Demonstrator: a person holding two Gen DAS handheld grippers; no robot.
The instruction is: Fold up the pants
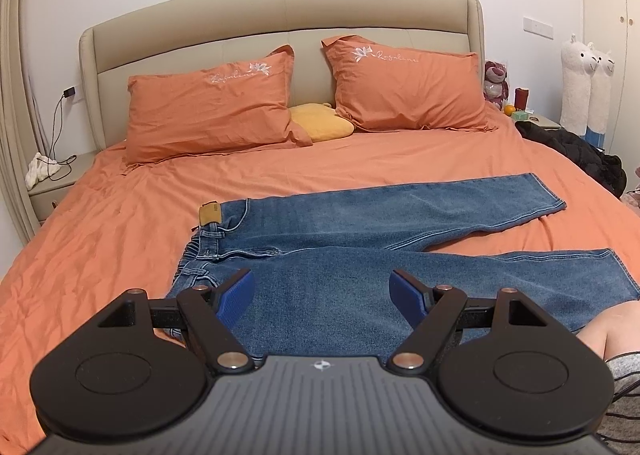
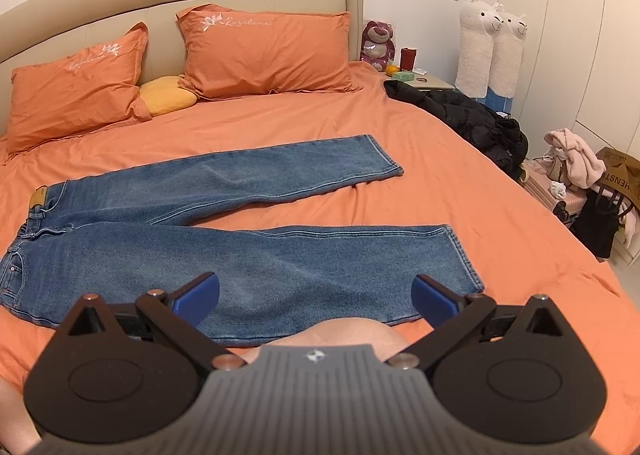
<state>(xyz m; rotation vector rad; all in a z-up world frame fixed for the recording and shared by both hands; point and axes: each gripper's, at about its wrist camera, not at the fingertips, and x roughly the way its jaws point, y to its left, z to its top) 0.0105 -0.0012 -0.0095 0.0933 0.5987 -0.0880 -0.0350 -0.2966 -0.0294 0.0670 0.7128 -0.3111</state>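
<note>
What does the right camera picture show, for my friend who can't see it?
Blue jeans lie flat on an orange bed, legs spread apart. The open right tool hovers over the nearer leg, holding nothing. Two orange pillows lean on the headboard.

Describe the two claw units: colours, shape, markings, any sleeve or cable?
Both match. The left claw and right claw have blue textured pads on black linkage arms with brass-coloured pivot pins, two round black discs, and a ribbed grey body bearing a small round emblem. No cables visible. A grey striped sleeve shows at the left view's edge.
</note>
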